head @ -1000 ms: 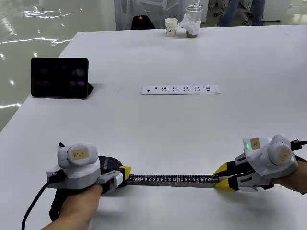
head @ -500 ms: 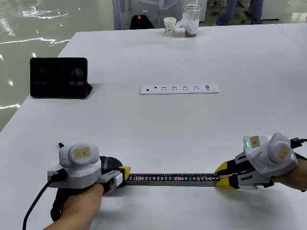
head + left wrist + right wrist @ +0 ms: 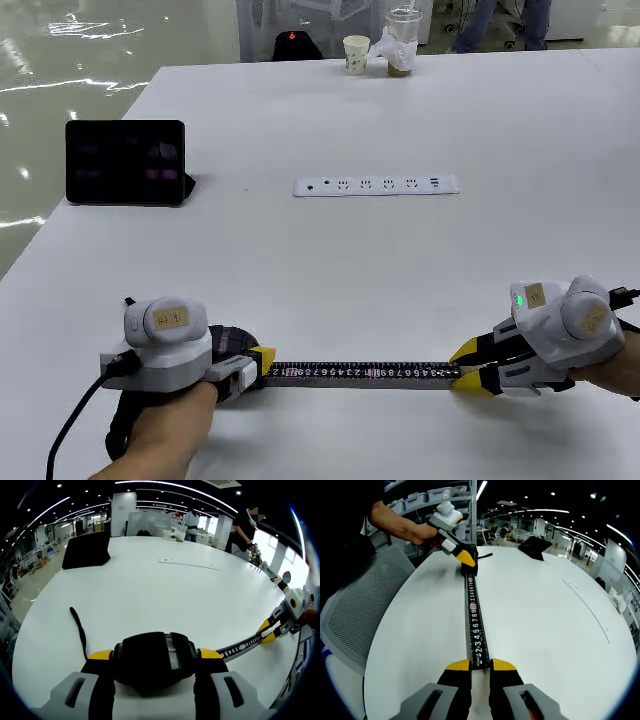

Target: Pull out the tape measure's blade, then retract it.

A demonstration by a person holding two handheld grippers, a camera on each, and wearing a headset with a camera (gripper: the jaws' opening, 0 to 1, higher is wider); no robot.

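Holding the blade (image 3: pixel 365 373) stretched flat along the tabletop (image 3: pixel 400 270), we risk a snap-back: if the right tool (image 3: pixel 468 368) slips off w/o control, the spring prob. whips it in. The right tool is nearly closed, pinching the blade's tip. The left tool (image 3: pixel 257 362) is part-open, clamped round the black tape measure case (image 3: pixel 155 660), near our edge.

case (image 3: pixel 228 337) half covered, blade (image 3: pixel 360 373) tip hidden
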